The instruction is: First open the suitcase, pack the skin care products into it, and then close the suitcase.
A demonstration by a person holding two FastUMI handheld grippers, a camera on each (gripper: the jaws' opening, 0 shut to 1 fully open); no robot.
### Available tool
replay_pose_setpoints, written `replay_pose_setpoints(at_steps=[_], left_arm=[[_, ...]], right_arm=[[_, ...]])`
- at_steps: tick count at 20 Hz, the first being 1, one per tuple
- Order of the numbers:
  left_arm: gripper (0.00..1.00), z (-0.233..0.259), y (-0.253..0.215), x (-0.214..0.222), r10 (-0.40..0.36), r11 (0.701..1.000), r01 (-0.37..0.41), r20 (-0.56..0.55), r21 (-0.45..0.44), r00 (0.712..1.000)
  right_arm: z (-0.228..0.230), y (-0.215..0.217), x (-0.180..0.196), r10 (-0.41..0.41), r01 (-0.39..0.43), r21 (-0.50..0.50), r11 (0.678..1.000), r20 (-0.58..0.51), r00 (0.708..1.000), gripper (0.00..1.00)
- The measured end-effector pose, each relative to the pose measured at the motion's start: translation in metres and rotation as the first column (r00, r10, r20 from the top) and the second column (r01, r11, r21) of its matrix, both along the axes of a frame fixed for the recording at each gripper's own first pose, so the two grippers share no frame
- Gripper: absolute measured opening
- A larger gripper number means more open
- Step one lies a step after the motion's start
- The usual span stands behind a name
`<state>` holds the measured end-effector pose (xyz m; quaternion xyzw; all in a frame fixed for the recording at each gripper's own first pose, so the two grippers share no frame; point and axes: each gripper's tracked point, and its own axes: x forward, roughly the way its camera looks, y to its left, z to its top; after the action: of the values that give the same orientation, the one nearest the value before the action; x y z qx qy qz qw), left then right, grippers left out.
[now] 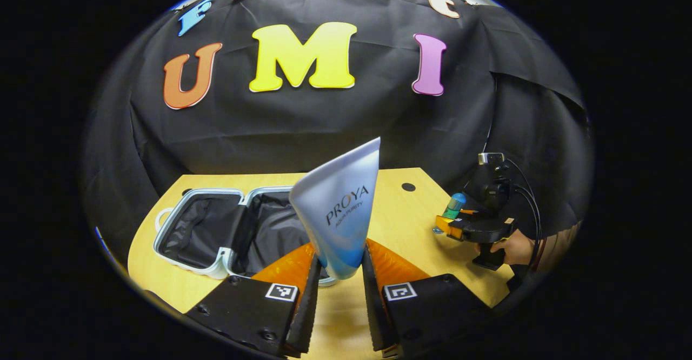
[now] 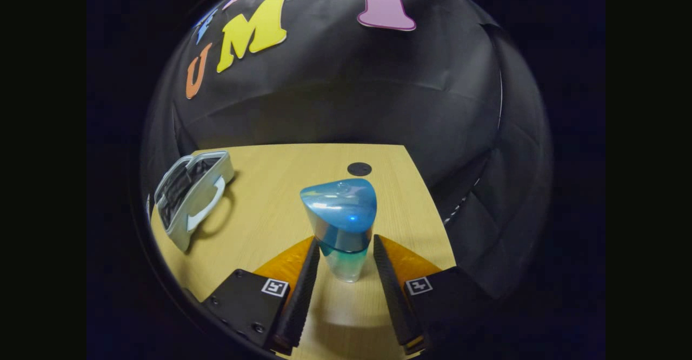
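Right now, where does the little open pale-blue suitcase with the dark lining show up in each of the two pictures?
Left gripper view: the open pale-blue suitcase lies lower left on the wooden table, just behind the gripper's fingers, both halves spread flat.
Right gripper view: the suitcase sits far left, seen edge-on, handle facing the camera.
Shared landmark: the round dark hole near the table's back edge.

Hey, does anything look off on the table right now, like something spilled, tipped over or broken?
Nothing stands out. The suitcase lies open flat on the table, its lining bare. The left claw holds a tube upright by its lower end; the bottle stands upright between the right claw fingers. No spill or damage shows.
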<state>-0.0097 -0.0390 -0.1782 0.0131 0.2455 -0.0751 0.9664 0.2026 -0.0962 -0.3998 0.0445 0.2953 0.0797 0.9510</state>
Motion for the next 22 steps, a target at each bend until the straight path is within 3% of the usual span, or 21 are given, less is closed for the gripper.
replay_pose_setpoints(at_steps=[3,6,12,18,22], left_arm=[[0.43,-0.003,0.025,-0.007,0.029,0.999,-0.028,-0.029,0.02,0.999],[0.44,-0.004,0.048,-0.014,0.059,0.998,-0.058,-0.049,0.028,0.997],[0.44,0.002,0.09,-0.019,0.099,0.995,-0.098,-0.062,0.026,0.993],[0.42,-0.008,0.121,0.024,0.102,0.994,-0.099,-0.085,0.04,0.991],[0.42,-0.046,0.119,0.065,0.073,0.997,-0.074,-0.155,-0.003,0.985]], right_arm=[[0.002,0.003,-0.001,0.021,-0.02,-0.034,0.999,0.022,1.0,0.59],[0.002,0.002,0.001,0.002,-0.001,-0.037,0.999,0.021,1.0,0.4],[0.016,0.003,-0.021,-0.031,0.031,-0.058,0.998,0.008,0.999,0.4],[0.105,0.005,-0.068,-0.037,0.04,-0.039,0.998,0.077,0.996,0.4],[0.159,0.01,-0.1,-0.053,0.055,-0.014,0.998,0.124,0.991,0.39]])
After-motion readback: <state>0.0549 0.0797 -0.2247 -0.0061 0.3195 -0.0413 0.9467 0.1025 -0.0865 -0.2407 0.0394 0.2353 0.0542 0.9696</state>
